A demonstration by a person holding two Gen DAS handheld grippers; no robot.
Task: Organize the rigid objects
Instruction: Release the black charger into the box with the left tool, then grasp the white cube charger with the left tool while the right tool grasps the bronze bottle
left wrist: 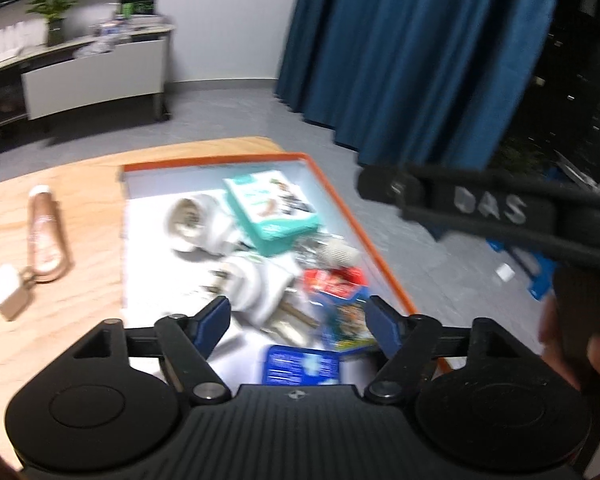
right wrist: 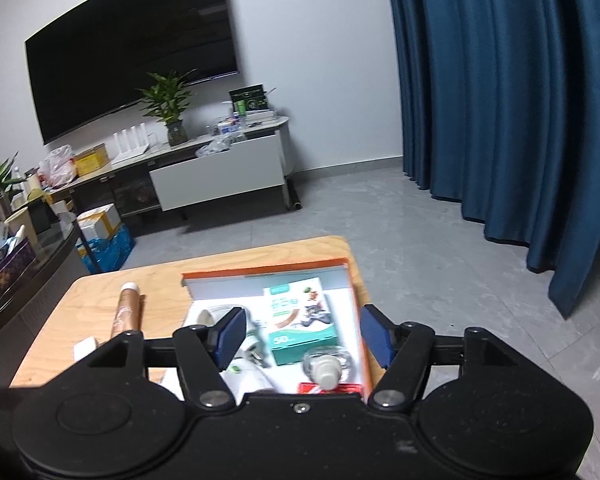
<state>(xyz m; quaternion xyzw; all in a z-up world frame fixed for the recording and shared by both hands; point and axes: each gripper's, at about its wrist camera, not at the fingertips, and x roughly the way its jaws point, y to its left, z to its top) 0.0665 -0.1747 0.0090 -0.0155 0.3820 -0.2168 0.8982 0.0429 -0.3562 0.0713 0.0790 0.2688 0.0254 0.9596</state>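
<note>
We are hovering both grippers over the orange-edged box, where most things are already gathered — the teal carton, white plugs, a blue packet. The left gripper and right gripper are standing open, holding nothing. The copper tube and white cube are lying outside on the table — likely next.

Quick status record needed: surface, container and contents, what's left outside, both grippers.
surface: wooden table
container: orange-rimmed box on the table
in box: teal carton, white plugs, blue packet, clear bottle
outside box: copper tube, small white case, both left of the box
left gripper: open, empty, over the box
right gripper: open, empty, over the box
</note>
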